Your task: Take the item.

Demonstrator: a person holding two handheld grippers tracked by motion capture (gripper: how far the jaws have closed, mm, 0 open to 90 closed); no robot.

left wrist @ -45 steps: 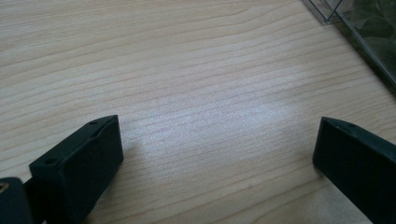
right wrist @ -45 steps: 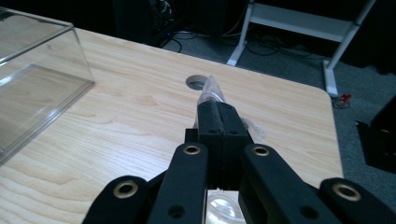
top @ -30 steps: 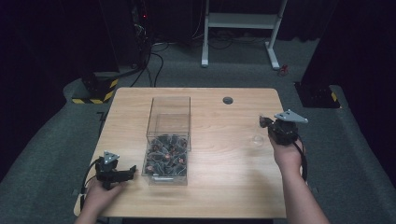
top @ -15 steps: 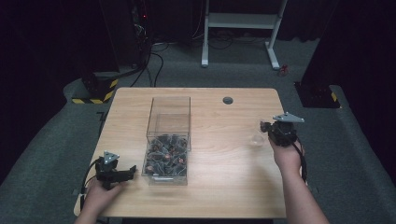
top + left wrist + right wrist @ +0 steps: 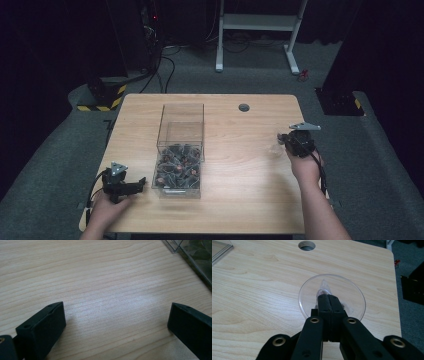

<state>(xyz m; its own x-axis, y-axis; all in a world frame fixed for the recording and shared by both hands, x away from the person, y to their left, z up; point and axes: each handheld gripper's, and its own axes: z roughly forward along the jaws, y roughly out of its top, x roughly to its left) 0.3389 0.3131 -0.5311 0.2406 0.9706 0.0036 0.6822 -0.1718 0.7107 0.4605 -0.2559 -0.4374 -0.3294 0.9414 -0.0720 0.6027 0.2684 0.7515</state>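
The right tongs (image 5: pixel 328 300) pinch the stem of a clear glass (image 5: pixel 332 296), far from the clear box (image 5: pixel 180 150) at their nine o'clock. The left tongs (image 5: pixel 115 322) sit spread on the counter (image 5: pixel 240 200), the box near at their three o'clock.

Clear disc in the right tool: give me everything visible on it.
The clear disc looks like thin transparent plastic: round, with a raised rim and a small pointed nub at its centre. The right tool is shut on that nub. The disc sits tilted over the wooden table, near its right edge; whether it touches the wood is unclear.

box (image 5: pixel 180 150) mid table (image 5: pixel 240 200) | L gripper (image 5: pixel 140 181) left of it | R gripper (image 5: pixel 281 137) w/ lid (image 5: pixel 332 296) far right
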